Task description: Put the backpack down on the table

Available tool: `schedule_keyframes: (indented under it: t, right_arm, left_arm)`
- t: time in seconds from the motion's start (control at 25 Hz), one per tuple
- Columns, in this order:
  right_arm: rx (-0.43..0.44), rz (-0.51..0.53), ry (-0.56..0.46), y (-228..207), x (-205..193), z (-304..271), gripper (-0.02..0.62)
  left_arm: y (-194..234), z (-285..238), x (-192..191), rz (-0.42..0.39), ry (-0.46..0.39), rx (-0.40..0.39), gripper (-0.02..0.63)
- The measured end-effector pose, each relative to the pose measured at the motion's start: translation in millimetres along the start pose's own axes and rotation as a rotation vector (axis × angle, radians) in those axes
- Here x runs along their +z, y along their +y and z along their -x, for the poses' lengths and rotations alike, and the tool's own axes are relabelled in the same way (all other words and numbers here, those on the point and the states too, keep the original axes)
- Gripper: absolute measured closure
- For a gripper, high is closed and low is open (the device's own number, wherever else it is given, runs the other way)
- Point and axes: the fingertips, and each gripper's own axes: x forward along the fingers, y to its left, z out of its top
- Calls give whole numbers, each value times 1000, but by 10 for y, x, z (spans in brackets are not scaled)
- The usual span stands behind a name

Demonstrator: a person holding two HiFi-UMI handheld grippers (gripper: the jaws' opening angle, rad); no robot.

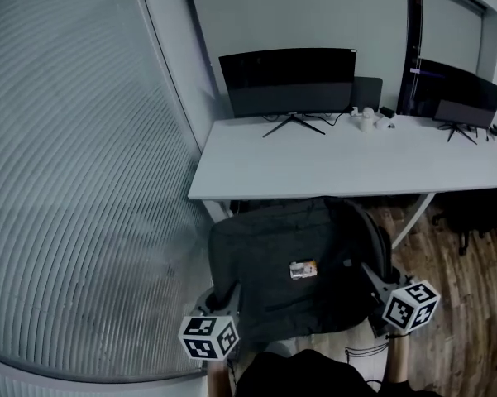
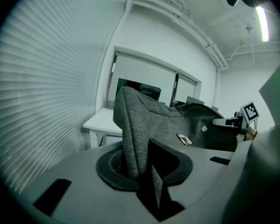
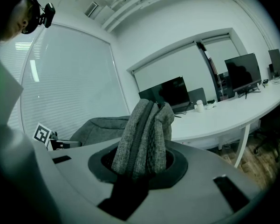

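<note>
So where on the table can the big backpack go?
The front half of the long white table is bare, from its left corner in front of the curved black monitor across to the second black monitor. The back edge is crowded: the monitors' stands and small white items. The grey fabric backpack hangs near its front edge.

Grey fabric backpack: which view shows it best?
Head view: the whole grey fabric backpack shows, not yet on the white table. The left gripper view and right gripper view each show mostly a bunched fold clamped in the jaws.
</note>
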Motion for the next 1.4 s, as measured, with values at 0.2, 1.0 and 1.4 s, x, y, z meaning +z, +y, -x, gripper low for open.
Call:
schedule_keyframes:
  t: [0.2,1.0,1.4]
  right_arm:
    - [-40,-20,-2,-162,172,-439,494]
    - [-105,-42,-39,-552,720,-1596,494]
    - [-102,-49,-49,-828,954,-1986,494]
  left_arm:
    - [249,-506,250,-4,21,-40,520]
    - [893,-1744,1017,-34,25,-122,520]
    - [981,-2202,1272,-36,17,-128,520]
